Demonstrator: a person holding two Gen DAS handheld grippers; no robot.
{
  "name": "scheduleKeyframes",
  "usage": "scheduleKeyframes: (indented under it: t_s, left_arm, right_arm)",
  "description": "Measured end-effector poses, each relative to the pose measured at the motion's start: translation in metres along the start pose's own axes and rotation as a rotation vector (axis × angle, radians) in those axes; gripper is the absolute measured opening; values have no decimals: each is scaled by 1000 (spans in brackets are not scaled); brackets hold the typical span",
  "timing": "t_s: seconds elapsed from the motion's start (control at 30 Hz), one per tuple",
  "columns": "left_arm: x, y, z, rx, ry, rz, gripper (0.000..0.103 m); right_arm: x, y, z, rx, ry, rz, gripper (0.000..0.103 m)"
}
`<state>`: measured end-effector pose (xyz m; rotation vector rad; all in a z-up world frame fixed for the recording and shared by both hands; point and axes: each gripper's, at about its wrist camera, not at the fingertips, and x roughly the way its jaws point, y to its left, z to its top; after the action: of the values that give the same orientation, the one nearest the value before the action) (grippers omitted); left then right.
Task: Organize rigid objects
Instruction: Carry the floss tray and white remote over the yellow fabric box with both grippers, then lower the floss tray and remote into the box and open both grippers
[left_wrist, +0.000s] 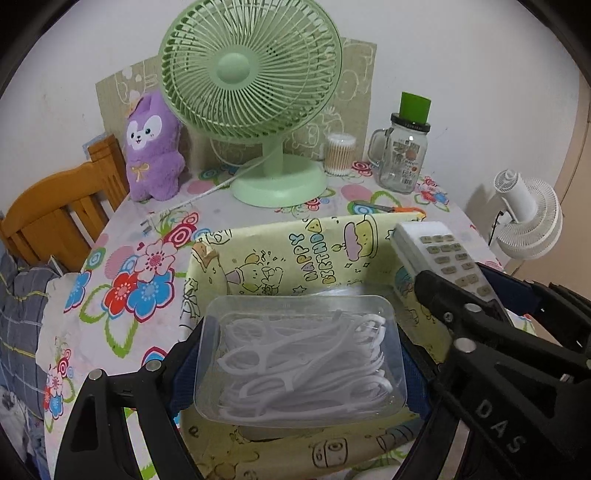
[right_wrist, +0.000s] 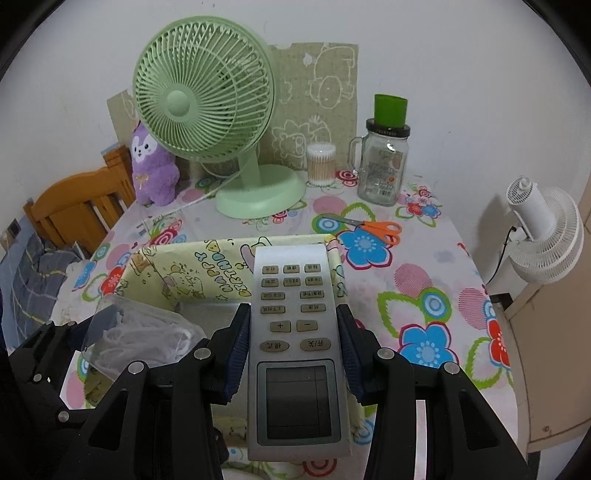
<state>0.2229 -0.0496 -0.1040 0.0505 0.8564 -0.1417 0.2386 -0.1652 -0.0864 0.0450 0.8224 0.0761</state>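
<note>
The tabletop (right_wrist: 424, 266), under its flowered cloth, carries everything I work over; its right edge drops off toward a white floor fan (right_wrist: 543, 236), and a wooden chair (left_wrist: 62, 218) stands at the left edge. At the back, a green desk fan (left_wrist: 251, 96) stands near the wall with a purple plush (left_wrist: 153, 147) to its left and a cotton swab tub (left_wrist: 339, 153) and glass mug jar (left_wrist: 402, 155) to its right. Orange-handled scissors (right_wrist: 373, 227) lie on open cloth between the jar and the box.

Nearest me sits the yellow cartoon-printed box (left_wrist: 295, 254), open at the top. My left gripper (left_wrist: 295, 369) has its jaws spread wide, closed against both long sides of the clear plastic case of floss picks (left_wrist: 299, 358), which hangs over the box's opening. My right gripper (right_wrist: 291, 343) has its jaws at a middling width, blue pads pressed to both sides of the grey remote control (right_wrist: 295, 343), display toward me and button end pointing away, over the box's right wall. The two held things sit just beside each other above the box. Bare cloth lies open to the right of the box and behind it up to the fan base.
</note>
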Motion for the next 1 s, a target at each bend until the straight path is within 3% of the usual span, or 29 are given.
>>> scheduleKeyframes:
  t_s: [0.27, 0.47, 0.8, 1.0]
  left_arm:
    - [8, -5, -2, 43, -7, 70, 90]
    - [10, -8, -3, 60, -7, 49, 98]
    - [7, -6, -3, 51, 1, 23, 100]
    - [-7, -5, -4, 44, -10, -5, 100]
  right_arm:
    - [21, 5, 0, -15, 23, -14, 48]
    - [30, 6, 0, -9, 36, -14, 48]
    - [25, 9, 2, -34, 34, -38, 49]
    - [6, 14, 2, -52, -5, -66, 71]
